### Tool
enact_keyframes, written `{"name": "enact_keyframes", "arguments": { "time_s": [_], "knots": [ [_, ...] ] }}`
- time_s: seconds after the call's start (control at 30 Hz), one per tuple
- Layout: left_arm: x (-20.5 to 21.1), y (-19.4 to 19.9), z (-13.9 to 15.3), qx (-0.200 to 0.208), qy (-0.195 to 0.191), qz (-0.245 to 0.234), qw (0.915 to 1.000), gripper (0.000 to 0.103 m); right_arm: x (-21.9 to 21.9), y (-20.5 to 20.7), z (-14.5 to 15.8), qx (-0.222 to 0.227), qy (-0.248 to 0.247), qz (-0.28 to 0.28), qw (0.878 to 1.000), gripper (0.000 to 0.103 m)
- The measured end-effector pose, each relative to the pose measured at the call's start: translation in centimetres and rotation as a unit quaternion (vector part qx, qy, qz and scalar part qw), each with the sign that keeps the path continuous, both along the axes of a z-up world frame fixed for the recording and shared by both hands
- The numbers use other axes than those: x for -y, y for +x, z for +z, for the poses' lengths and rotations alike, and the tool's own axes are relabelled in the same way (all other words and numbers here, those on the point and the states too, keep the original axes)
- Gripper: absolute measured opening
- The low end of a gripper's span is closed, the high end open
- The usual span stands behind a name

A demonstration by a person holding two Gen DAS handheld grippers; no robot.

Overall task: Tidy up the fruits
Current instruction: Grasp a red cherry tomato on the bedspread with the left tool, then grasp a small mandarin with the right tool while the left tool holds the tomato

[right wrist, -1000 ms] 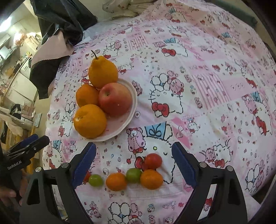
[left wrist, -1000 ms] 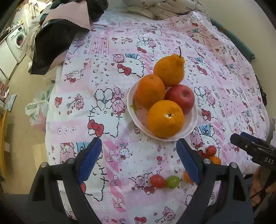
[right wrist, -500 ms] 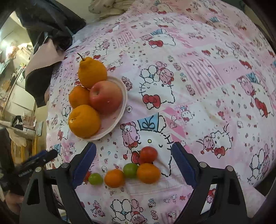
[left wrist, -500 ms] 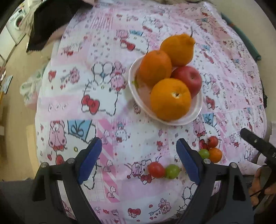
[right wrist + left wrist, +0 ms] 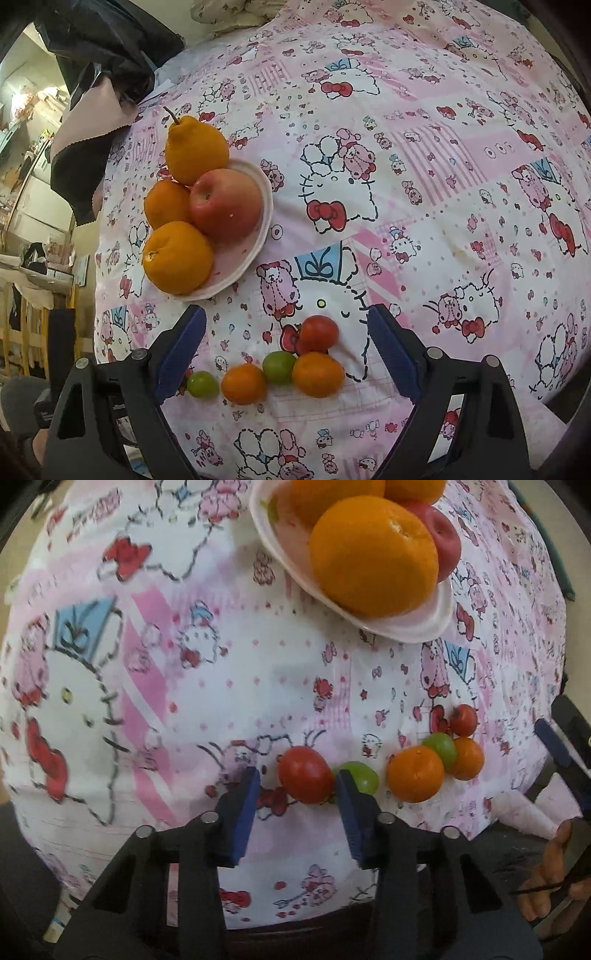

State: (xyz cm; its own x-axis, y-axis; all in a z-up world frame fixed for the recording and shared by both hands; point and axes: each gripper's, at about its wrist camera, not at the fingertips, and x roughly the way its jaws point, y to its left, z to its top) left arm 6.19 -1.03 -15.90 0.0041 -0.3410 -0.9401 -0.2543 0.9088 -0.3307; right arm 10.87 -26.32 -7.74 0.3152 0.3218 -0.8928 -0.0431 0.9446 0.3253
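Left wrist: no legible writing; left gripper (image 5: 295, 775) jaws closing.

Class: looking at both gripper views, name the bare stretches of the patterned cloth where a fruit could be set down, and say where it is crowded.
Free: the wide cloth right of the white plate, and the stretch left of the plate. Crowded: the plate, piled with fruit, and the near edge, where small fruits cluster and the left gripper is closing around a red tomato.
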Motion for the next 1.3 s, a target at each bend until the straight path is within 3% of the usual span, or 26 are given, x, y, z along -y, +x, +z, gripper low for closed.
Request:
{"name": "enact_keyframes", "arguments": {
  "time_s": [0.23,0.3,0.33,0.53,0.63,0.73,0.83,0.9,1.03,1.23,1.3],
  "knots": [
    [-0.2,0.7,-0.7,-0.006,-0.004,0.019,0.9998,0.037,-0.5,0.0,0.0,0.002,0.000,0.009,1.000,0.092],
    [0.2,0.7,-0.6,-0.003,-0.005,0.014,0.9999,0.027,-0.4,0.1,0.0,0.001,0.001,0.009,1.000,0.092],
    [0.3,0.8,-0.6,-0.004,-0.004,0.008,1.0000,0.027,-0.4,0.1,0.0,0.001,0.001,0.008,1.000,0.092],
    [0.5,1.2,1.5,0.033,0.020,-0.013,0.9992,0.027,-0.2,0.2,-0.5,-0.012,0.009,0.007,1.000,0.092],
    [-0.1,1.3,2.9,0.063,0.042,-0.015,0.9970,0.027,-0.8,0.0,-1.6,-0.049,0.026,0.025,0.998,0.092],
    [-0.7,1.5,4.0,0.087,0.057,-0.015,0.9945,0.027,-3.2,-1.2,-3.5,-0.102,0.044,0.079,0.991,0.091],
    [-1.2,1.5,4.4,0.094,0.062,-0.013,0.9935,0.027,-4.9,-2.1,-4.3,-0.123,0.068,0.111,0.984,0.079],
    [-1.4,1.4,4.7,0.100,0.070,-0.014,0.9924,0.027,-5.5,-2.4,-5.4,-0.145,0.063,0.111,0.981,0.065],
    [-1.8,1.4,4.9,0.104,0.071,-0.007,0.9920,0.027,-6.1,-2.5,-7.0,-0.166,0.030,0.106,0.980,0.059],
    [-2.1,1.3,5.7,0.117,0.072,-0.007,0.9906,0.027,-7.3,-2.4,-8.0,-0.170,0.024,0.115,0.978,0.056],
    [-2.3,1.2,5.7,0.119,0.074,-0.005,0.9901,0.027,-7.7,-2.3,-8.0,-0.163,0.011,0.121,0.979,0.049]
  ]
}}
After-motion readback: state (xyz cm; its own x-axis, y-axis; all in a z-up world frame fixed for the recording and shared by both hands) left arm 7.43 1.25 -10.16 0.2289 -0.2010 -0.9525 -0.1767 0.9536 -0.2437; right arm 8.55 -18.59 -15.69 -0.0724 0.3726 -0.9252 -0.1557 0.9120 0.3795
